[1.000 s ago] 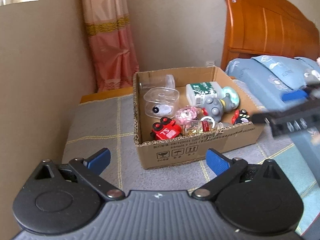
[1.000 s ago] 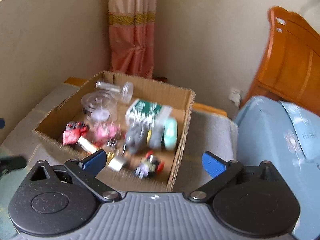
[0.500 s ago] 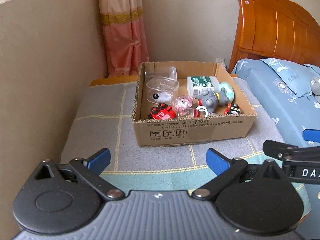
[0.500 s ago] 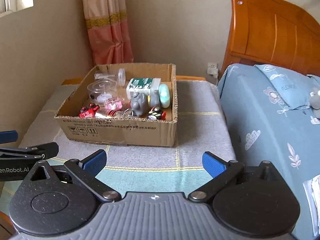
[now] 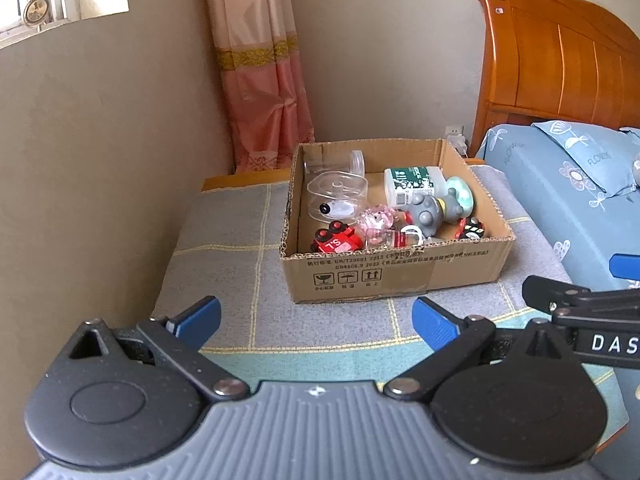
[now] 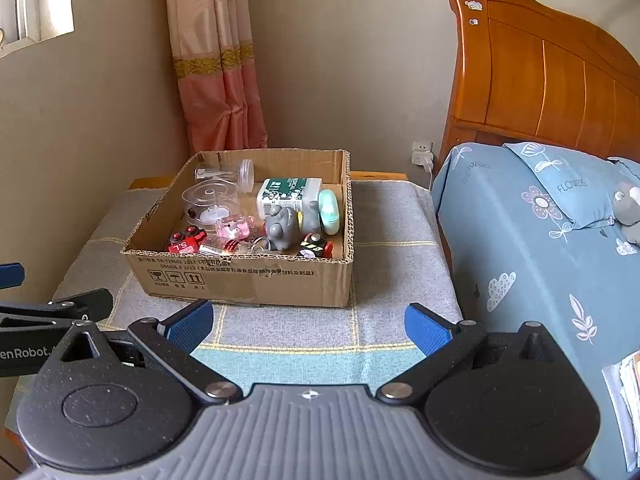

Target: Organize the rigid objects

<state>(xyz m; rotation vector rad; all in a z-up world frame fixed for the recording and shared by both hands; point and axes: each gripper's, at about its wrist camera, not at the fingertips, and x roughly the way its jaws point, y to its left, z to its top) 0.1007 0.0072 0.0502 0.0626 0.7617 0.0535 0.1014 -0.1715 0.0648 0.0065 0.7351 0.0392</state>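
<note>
Two empty grippers hover over a cloth-covered table in front of a cardboard box of small toys.

The left gripper and the right gripper are side by side, each with its blue-tipped fingers spread wide apart and nothing between them, both well short of the cardboard box. The box sits on the grey checked cloth, beside the bed. Inside it lie a red toy car, a pink clear figure, a grey figure, a white bottle with a green label, a round clear plastic case and a small black and red toy, all crowded together, most touching their neighbours. A pink curtain hangs in the corner behind.
</note>
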